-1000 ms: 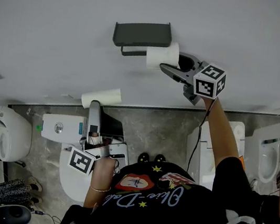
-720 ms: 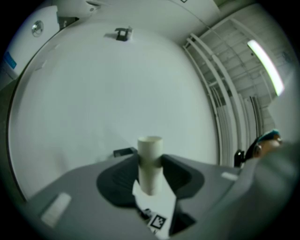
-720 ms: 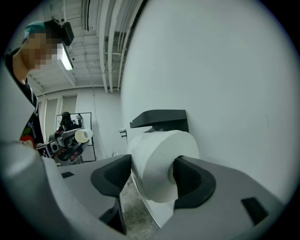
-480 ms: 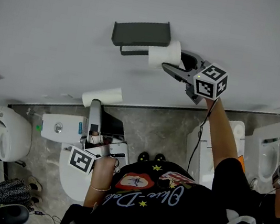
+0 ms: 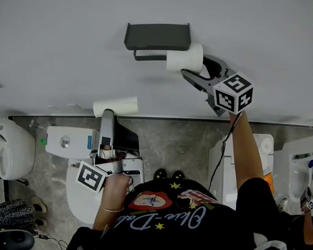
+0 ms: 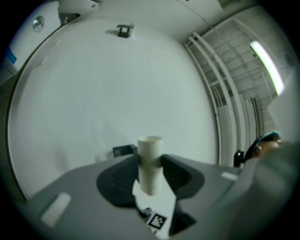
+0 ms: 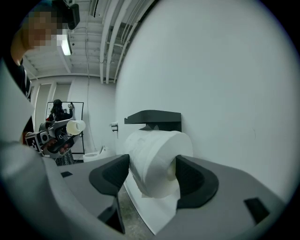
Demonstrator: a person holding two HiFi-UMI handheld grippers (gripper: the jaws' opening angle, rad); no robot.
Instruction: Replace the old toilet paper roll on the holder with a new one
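On the far wall point(image 5: 71, 30), a dark holder point(image 5: 158, 35) carries the new roll point(image 5: 182, 59), which sits just under its flat top and slightly to its right. The right gripper point(image 5: 195, 67) reaches in from the right with one jaw on either side of this roll. In the right gripper view the new roll point(image 7: 152, 159) fills the space between the two dark pads point(image 7: 112, 176), with its hollow core facing the right-hand pad. A loose sheet of paper hangs down below it. The jaws of the right gripper point(image 7: 153, 178) have just been opening and now stand wide. The pads sit close beside the roll rather than squeezing it. The holder point(image 7: 154, 118) shows right behind the roll in that view.

Nearer and to the left, the left gripper point(image 5: 107, 118) points up toward the wall. It holds the old roll point(image 5: 115, 107) at its tip, well apart from the holder. In the left gripper view the old roll point(image 6: 150, 159) is a pale, nearly bare tube. It stands upright between the jaws, which are closed against its sides, and a scrap of white paper lies at its base. The left gripper point(image 6: 151, 174) shows no gap between its pads and the tube.

Below the left gripper, a white toilet point(image 5: 67, 141) stands on the grey floor point(image 5: 182, 149).
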